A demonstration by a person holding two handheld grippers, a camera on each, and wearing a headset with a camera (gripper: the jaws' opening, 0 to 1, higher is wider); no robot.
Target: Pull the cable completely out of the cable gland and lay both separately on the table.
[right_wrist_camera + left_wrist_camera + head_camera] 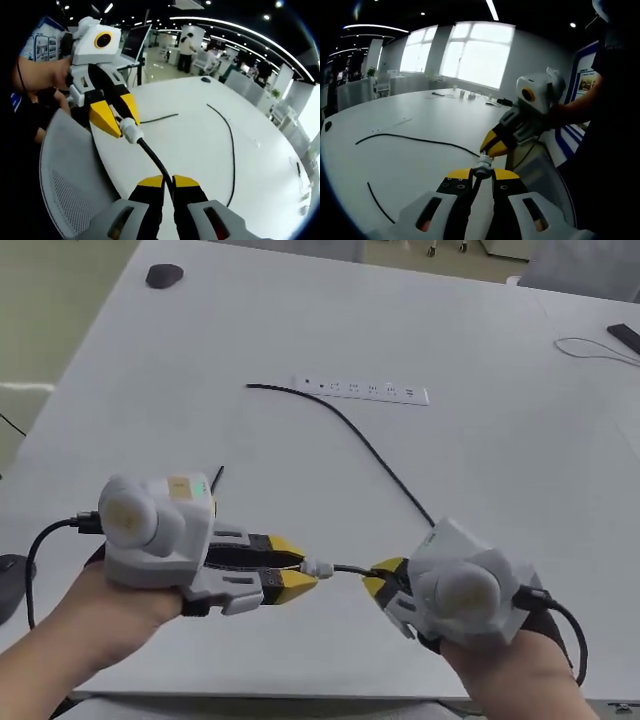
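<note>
Just inside table (300,660) edge: left tool (298,568) clamps cable gland (318,567), right tool (380,577) clamps cable (400,485).

We hold the white-bodied, yellow-tipped left gripper (303,568) in our left hand (110,615), low and near our body. Its jaws point right and are closed on the small white plastic cable gland (318,567). Our right hand (505,665) holds the matching right gripper (383,580), whose jaws point left and are pinched tight on the thin black cable (350,569) just beside the gland. The two sets of tips face each other, near but apart. Both forearms come in from below, wrists roughly level.
</note>
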